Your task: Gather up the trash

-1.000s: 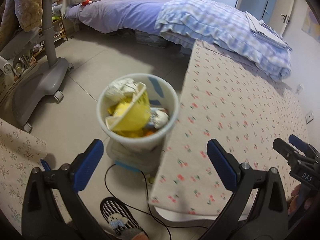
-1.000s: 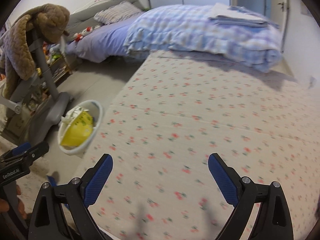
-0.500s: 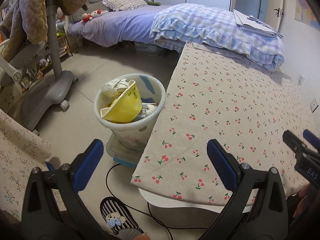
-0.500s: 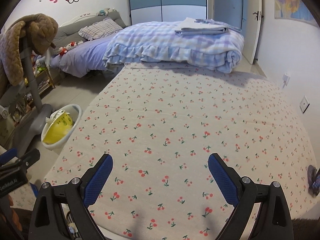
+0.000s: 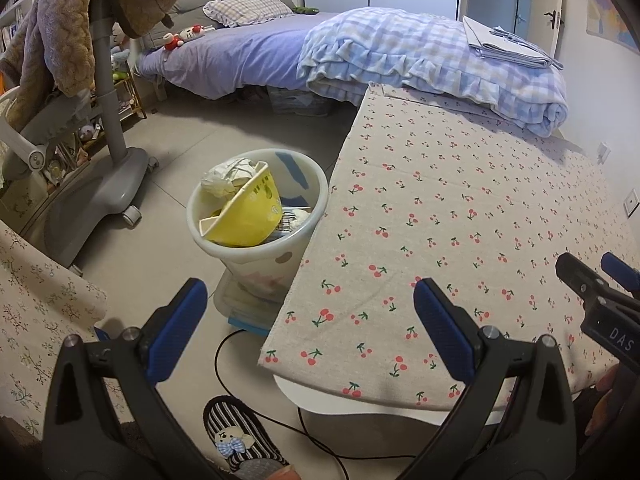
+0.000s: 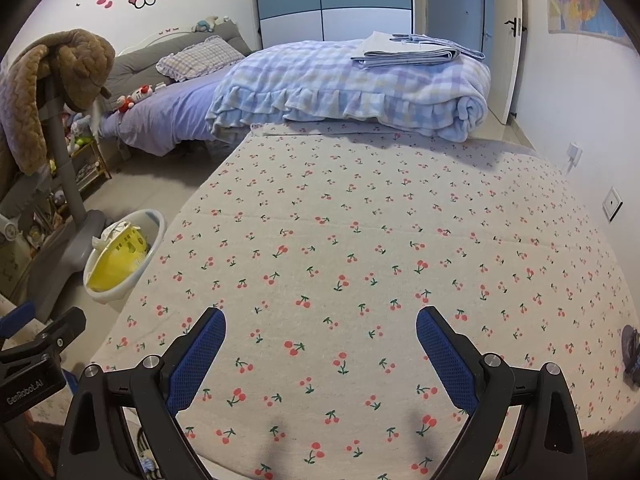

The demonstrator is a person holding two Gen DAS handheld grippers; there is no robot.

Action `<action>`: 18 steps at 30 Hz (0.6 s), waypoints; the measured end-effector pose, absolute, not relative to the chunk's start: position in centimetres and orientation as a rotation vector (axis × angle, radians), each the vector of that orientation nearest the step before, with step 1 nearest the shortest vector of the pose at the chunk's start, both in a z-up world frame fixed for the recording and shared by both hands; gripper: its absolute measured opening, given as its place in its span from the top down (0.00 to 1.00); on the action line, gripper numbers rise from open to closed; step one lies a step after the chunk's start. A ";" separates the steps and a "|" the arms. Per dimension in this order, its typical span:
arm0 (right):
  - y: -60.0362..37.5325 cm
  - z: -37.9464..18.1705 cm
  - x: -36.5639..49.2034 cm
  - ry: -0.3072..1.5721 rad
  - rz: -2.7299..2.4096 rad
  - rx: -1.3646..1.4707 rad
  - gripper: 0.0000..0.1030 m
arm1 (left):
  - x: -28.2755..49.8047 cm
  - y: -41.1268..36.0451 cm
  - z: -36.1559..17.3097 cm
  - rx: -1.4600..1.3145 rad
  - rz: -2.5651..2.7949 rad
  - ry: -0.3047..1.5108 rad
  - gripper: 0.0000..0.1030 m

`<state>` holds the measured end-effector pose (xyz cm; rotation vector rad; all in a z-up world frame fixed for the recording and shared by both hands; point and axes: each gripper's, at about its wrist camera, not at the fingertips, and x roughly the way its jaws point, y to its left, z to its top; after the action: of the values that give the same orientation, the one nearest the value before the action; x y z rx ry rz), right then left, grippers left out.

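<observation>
Both released, empty: left hand-held gripper (image 5: 306, 304) and right hand-held gripper (image 6: 320, 332) hover over desk (image 6: 360, 240); full trash bin (image 5: 256, 208) beside desk's left edge.

Soft even daylight, sharp focus, fisheye-bent edges.

- Table (image 6: 360, 240): cherry-print cloth bare, open passage across its whole top.
- Trash bin (image 5: 256, 248): just beside table's left edge, heaped to rim.
- Grey stand base (image 5: 92, 196): on the floor beyond the bin.
</observation>
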<state>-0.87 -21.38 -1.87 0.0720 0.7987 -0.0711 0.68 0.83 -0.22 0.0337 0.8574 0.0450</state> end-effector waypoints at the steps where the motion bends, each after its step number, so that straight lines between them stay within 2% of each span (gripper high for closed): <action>1: -21.4 -1.9 -0.9 0.798 -0.071 0.072 0.05 | 0.7 0.8 -0.2 0.031 0.043 0.858 0.01; 18: -21.3 -2.1 -0.8 0.804 -0.072 0.075 0.05 | 0.5 0.8 -0.2 0.024 0.034 0.864 0.01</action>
<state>-0.84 -21.31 -2.07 0.0745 0.8038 -0.0717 0.53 0.78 -0.23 0.0238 0.8640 0.0343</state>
